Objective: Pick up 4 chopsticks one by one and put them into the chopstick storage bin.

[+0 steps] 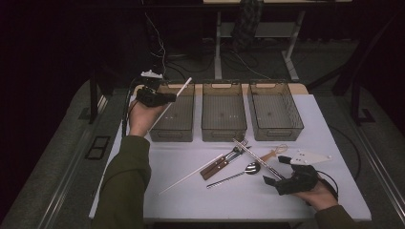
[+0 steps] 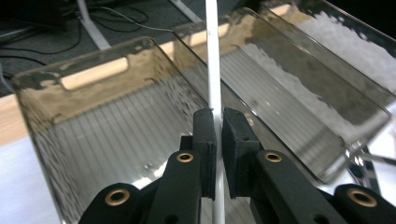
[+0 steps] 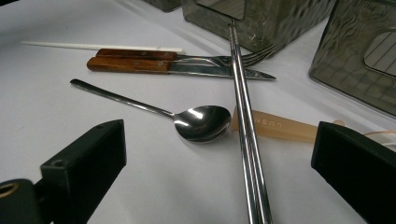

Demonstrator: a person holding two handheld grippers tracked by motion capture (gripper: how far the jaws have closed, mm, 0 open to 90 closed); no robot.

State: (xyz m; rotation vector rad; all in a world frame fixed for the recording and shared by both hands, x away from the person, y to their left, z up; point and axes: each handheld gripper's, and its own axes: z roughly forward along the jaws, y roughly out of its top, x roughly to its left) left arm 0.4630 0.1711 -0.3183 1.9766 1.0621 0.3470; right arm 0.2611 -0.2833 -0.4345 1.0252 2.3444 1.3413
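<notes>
Left gripper view, white chopstick point(image 2: 214, 70) pinched upright between left claw point(image 2: 219, 140) jaws

Dim room: grey floor point(image 1: 57, 157), white-legged desk point(image 1: 218, 52) behind, cables point(image 1: 157, 45) trailing.

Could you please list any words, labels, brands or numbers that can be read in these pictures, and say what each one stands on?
"LUSN": raised letters on the translucent beige handle that lies under the metal chopsticks, beside the spoon, in the right gripper view; the word runs on under the chopsticks, so the rest is hidden.
In the high view the same handle is too small to read.
No other text is readable.
</notes>
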